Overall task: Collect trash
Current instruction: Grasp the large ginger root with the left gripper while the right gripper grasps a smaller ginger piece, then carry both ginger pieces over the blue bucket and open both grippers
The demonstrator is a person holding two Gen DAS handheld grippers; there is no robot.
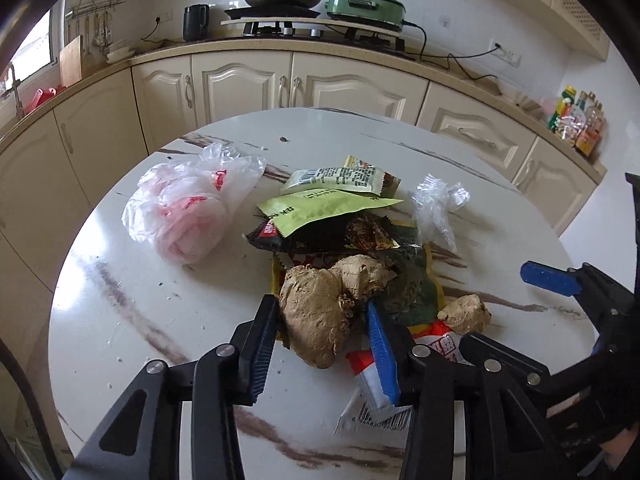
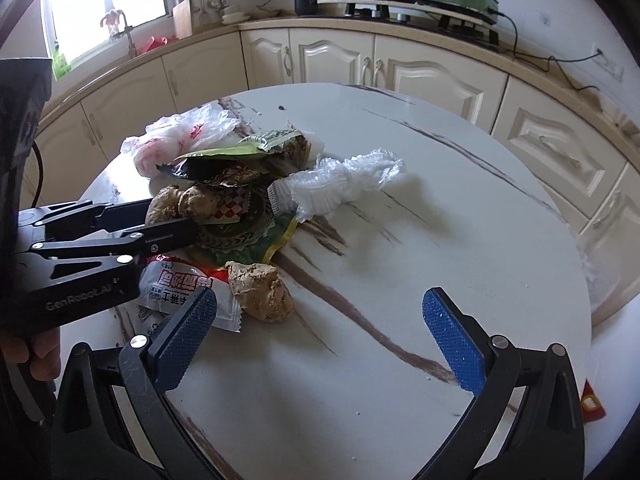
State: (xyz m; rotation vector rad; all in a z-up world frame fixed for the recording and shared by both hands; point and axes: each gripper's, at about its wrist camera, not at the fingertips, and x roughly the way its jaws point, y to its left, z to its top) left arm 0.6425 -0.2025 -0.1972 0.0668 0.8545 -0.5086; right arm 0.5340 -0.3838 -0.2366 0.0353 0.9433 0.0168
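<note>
Ginger first: left wrist view has the large knobbly tan ginger root (image 1: 320, 312) at centre, lying on the wrapper pile on the round white marble-veined surface (image 1: 132, 320). Left gripper (image 1: 326, 326) fingers sit on either side of it, both pads against its flanks, so clamped on it. Crumpled pink-and-white plastic bag (image 1: 188, 208) at 10 o'clock of the root, lime-green foil wrapper (image 1: 320, 210) at 12, clear crumpled plastic film (image 1: 434, 204) at 1, small tan ginger chunk (image 1: 468, 314) at 3, red-and-white printed sachet (image 1: 372, 376) at 5, under the right-hand finger.

Right wrist view: right gripper (image 2: 320, 320) fingers wide apart, nothing between them but bare surface. Small ginger chunk (image 2: 262, 290) at 11 o'clock of the gap, just beside the left-hand pad, apart from it. Sachet (image 2: 180, 284) at 10, partly behind that pad. Left gripper enters from 9 o'clock, tips on the large root (image 2: 192, 202).
</note>
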